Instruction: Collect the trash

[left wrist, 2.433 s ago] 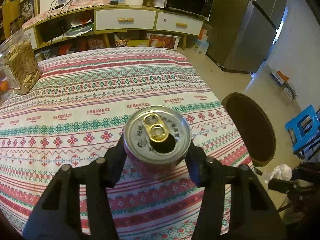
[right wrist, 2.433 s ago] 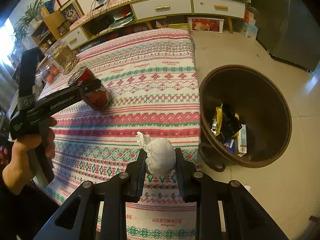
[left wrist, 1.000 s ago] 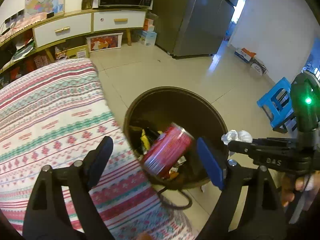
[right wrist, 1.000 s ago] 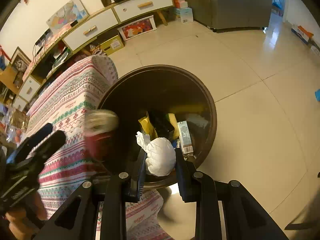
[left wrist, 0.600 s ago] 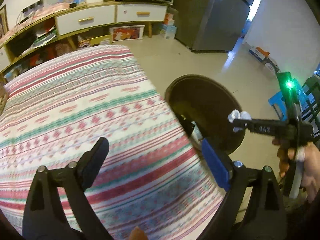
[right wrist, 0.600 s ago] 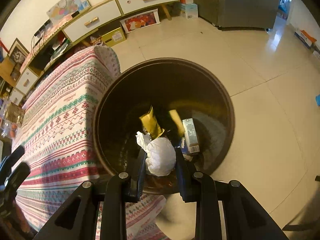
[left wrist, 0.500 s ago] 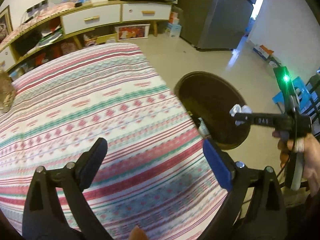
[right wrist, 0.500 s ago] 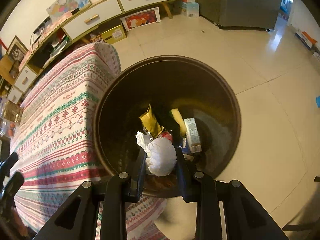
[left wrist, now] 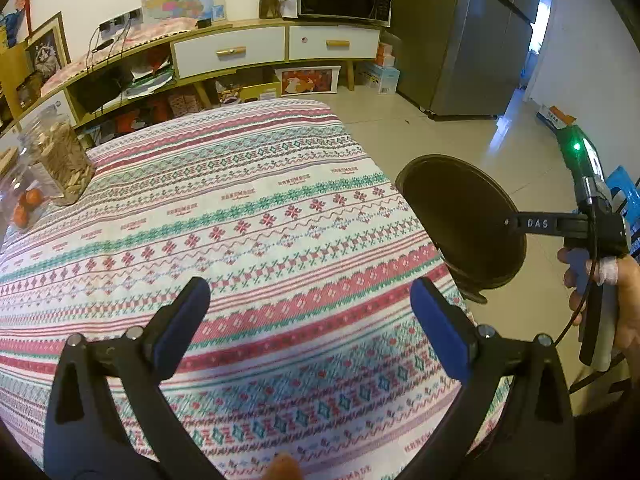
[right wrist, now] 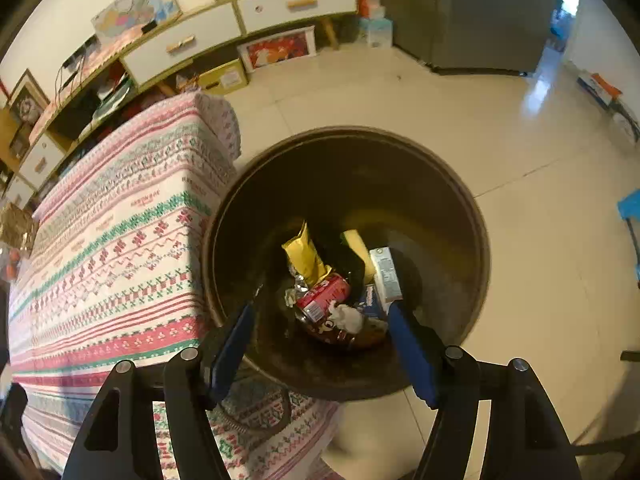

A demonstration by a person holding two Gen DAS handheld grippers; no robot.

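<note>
Beside the table, on the tiled floor: dark round trash bin, mouth up, just off the table's corner edge. Landmark for everything below.

Right hand-held gripper directly above the bin, jaws spread wide, blue pads showing, nothing between them. Seen from the left wrist view, same right hand-held gripper reaching over the bin's far rim, held by a hand with a taped finger (green light lit on the handle).

Down inside the bin: white crumpled paper ball on top of the pile, touching a red can lying on its side. Behind them a yellow snack bag, tilted. Toward the bin's right wall a white carton, lying flat. Other wrappers underneath, too dark to sort out.

Left hand-held gripper away from the bin, over the table's patterned cloth, jaws wide apart, empty.

Far side of the table from the bin: clear jar of pale snack sticks, upright, with orange fruit just beside it.
</note>
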